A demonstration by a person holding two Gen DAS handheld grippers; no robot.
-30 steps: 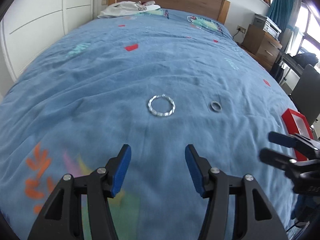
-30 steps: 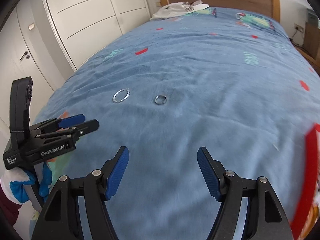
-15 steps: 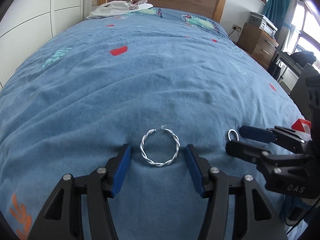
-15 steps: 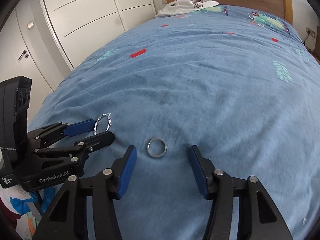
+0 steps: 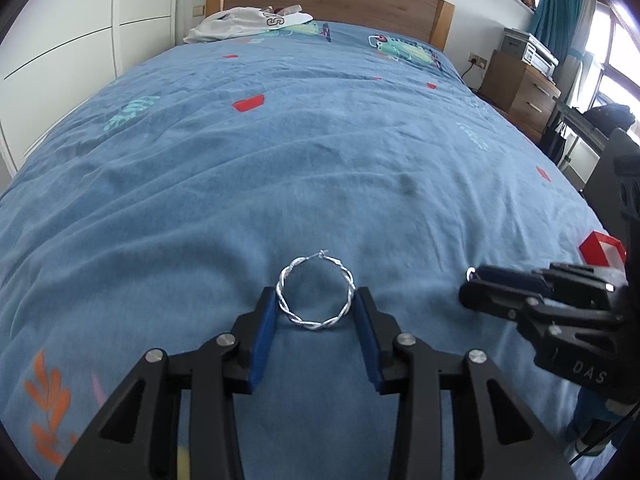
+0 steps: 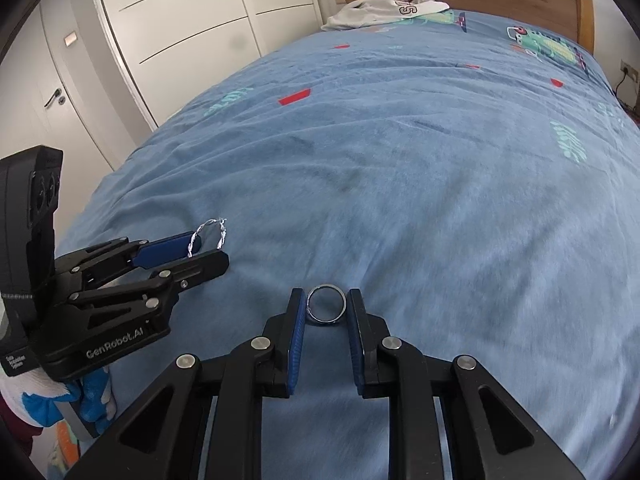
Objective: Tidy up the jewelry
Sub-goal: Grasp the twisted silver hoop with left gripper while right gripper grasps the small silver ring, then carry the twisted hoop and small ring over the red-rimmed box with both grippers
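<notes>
Silver twisted hoop earring (image 5: 316, 294) lies flat on the blue bedspread (image 5: 320, 140), pinched in the closing left gripper (image 5: 316, 312); right gripper (image 6: 326, 312) closes around the plain ring (image 6: 326, 304).

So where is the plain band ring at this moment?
In the right wrist view the plain band ring lies on the blue bedspread, between the right gripper pads, right of the twisted hoop earring.
</notes>
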